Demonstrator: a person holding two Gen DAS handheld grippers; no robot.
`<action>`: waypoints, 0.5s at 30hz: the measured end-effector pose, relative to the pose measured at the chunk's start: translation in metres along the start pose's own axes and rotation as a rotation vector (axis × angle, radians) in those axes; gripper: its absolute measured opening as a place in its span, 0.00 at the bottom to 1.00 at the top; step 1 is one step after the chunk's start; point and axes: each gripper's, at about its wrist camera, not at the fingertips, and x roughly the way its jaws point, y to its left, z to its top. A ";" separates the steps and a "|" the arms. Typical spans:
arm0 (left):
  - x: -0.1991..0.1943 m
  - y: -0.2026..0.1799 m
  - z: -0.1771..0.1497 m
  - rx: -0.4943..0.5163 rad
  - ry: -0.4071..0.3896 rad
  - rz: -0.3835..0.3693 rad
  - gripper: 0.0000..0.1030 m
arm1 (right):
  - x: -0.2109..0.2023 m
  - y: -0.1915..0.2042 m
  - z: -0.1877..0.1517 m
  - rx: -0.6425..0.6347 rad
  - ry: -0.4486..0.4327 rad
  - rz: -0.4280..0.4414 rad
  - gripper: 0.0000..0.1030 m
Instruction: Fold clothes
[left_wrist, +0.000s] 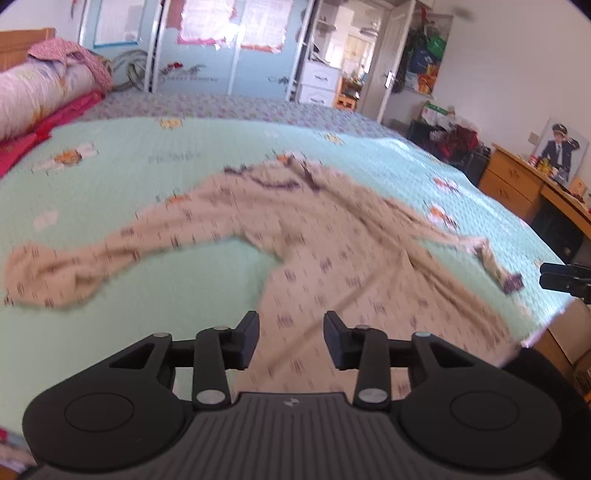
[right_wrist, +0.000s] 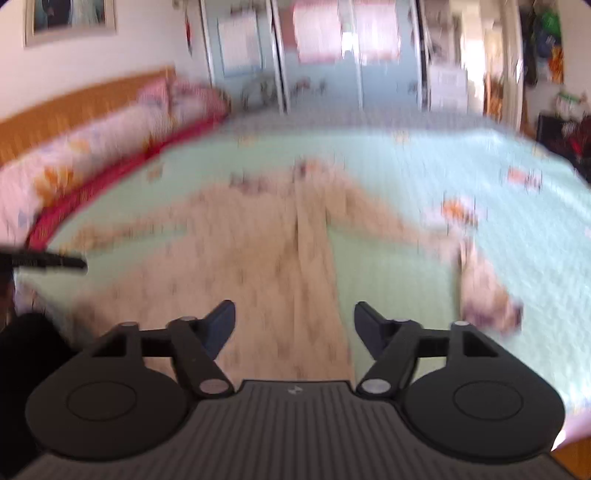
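A beige long-sleeved garment (left_wrist: 295, 236) with small dark marks lies spread on the mint-green bedspread (left_wrist: 155, 147), collar far, sleeves out to left and right. It also shows, blurred, in the right wrist view (right_wrist: 266, 236). My left gripper (left_wrist: 291, 341) is open and empty above the garment's near hem. My right gripper (right_wrist: 294, 330) is open and empty above the near right edge of the garment. The right gripper's tips show at the right edge of the left wrist view (left_wrist: 565, 280); the left gripper's tips show at the left edge of the right wrist view (right_wrist: 48, 261).
Rolled bedding (left_wrist: 40, 92) and a red cloth (left_wrist: 48, 125) lie along the headboard at the left. A wooden desk with drawers (left_wrist: 517, 181) stands right of the bed. A wardrobe (left_wrist: 221, 48) and an open door (left_wrist: 388, 62) are beyond the bed.
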 end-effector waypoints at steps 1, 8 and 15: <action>0.001 0.002 0.006 -0.017 -0.013 0.010 0.42 | 0.005 -0.006 0.008 -0.003 -0.022 -0.004 0.71; 0.007 0.017 0.019 -0.123 -0.037 0.053 0.53 | 0.026 0.039 0.014 0.036 -0.012 -0.077 0.71; 0.019 0.032 -0.006 -0.182 0.069 0.079 0.53 | 0.148 0.090 0.032 0.116 0.030 -0.200 0.71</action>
